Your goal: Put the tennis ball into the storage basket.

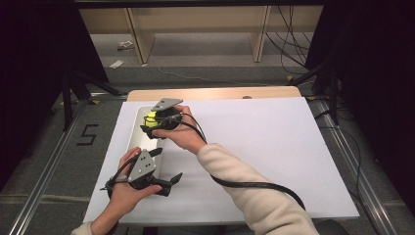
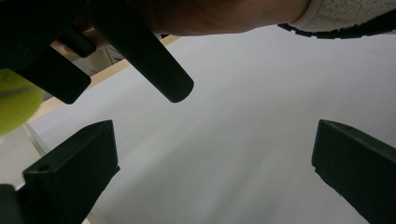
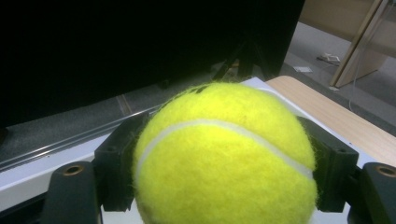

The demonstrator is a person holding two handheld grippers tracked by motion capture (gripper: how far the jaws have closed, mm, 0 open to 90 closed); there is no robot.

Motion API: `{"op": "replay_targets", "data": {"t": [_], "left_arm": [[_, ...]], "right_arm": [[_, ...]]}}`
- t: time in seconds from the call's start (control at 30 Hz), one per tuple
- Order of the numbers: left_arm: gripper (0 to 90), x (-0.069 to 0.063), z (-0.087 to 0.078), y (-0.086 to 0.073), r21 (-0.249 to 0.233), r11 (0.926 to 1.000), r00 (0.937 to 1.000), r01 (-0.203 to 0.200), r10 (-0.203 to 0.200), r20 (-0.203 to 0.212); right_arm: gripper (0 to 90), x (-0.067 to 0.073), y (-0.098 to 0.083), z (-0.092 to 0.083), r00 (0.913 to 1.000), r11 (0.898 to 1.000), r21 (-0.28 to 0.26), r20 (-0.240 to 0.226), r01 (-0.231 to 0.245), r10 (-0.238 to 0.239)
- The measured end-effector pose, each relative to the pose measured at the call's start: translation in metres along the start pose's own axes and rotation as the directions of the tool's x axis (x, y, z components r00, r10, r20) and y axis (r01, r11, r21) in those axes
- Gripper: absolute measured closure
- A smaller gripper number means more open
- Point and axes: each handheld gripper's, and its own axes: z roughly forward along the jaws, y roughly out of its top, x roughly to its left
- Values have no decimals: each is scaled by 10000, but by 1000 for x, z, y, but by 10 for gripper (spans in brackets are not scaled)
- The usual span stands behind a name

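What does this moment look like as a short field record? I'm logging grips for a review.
held thing: tennis ball, yellow, clamped between the jaws of the right gripper
right gripper place: over the white tray at the table's left side
left gripper: jaws wide apart, nothing between them, above the white sheet
left gripper place: nearer the person, beside the tray's near end
hands: one on each gripper, cables trailing
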Motion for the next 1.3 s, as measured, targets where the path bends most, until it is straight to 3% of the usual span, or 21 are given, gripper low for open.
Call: {"op": "replay_targets", "data": {"t": [1.3], "left_arm": [[0, -1, 0, 0, 42, 10000, 10000, -17, 17, 24]], "right_arm": [[265, 5, 2, 10, 9994, 10000, 71, -326, 69, -66]]}}
